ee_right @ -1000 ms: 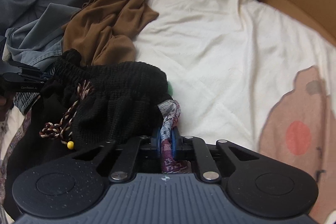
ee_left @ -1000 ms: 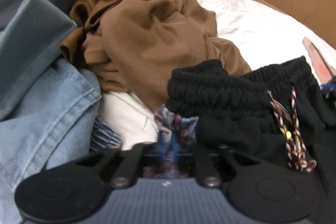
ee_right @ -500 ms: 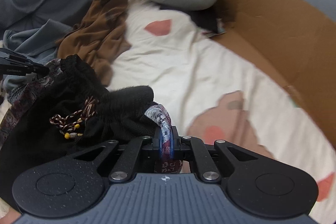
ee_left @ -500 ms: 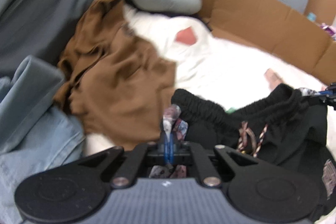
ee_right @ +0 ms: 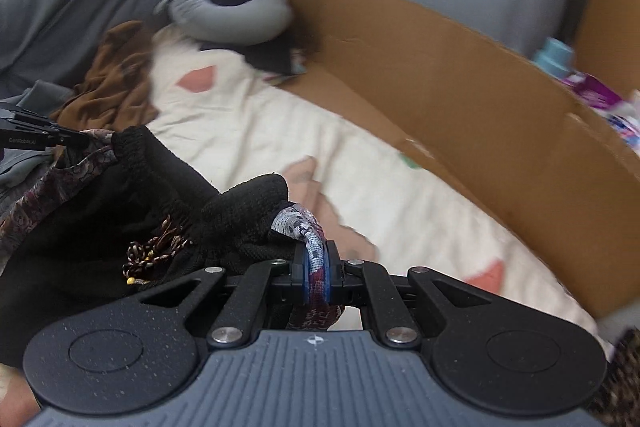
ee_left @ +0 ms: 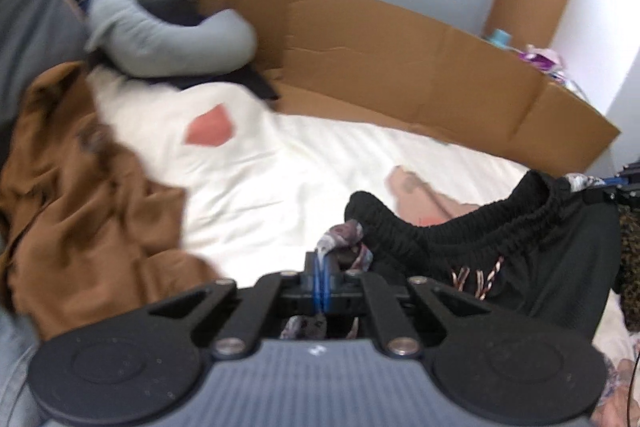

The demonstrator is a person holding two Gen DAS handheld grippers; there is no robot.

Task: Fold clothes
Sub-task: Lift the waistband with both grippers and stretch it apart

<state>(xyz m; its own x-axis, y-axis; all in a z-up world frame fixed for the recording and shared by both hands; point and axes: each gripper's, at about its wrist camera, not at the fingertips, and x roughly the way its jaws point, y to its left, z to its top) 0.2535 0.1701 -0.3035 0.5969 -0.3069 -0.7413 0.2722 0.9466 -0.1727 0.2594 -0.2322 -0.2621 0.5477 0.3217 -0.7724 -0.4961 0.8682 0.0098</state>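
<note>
One bed [ee_left: 304, 171] fills most of both views, covered in a cream sheet with pink patches, and a brown cardboard wall [ee_left: 400, 67] runs along its far edge. A grey curved pillow [ee_left: 160, 39] lies at the far left corner of the bed, and a crumpled brown garment [ee_left: 80, 195] is heaped along its left edge.

Black shorts [ee_right: 100, 223] with an elastic waistband hang stretched between the two tongs, above the near part of the bed. A patterned fabric lines the waistband's ends, and a braided drawstring [ee_right: 156, 251] dangles from the middle of the waistband.

Left tongs [ee_left: 322, 267] are clenched on the patterned fabric at one end of the waistband, with the black cloth running off to their right toward the other tongs. Right tongs [ee_right: 316, 267] are clenched on the same kind of fabric at the opposite end, the shorts spreading away to their left. In the right wrist view the left tongs show at the left edge, pinching the far end of the waistband.
</note>
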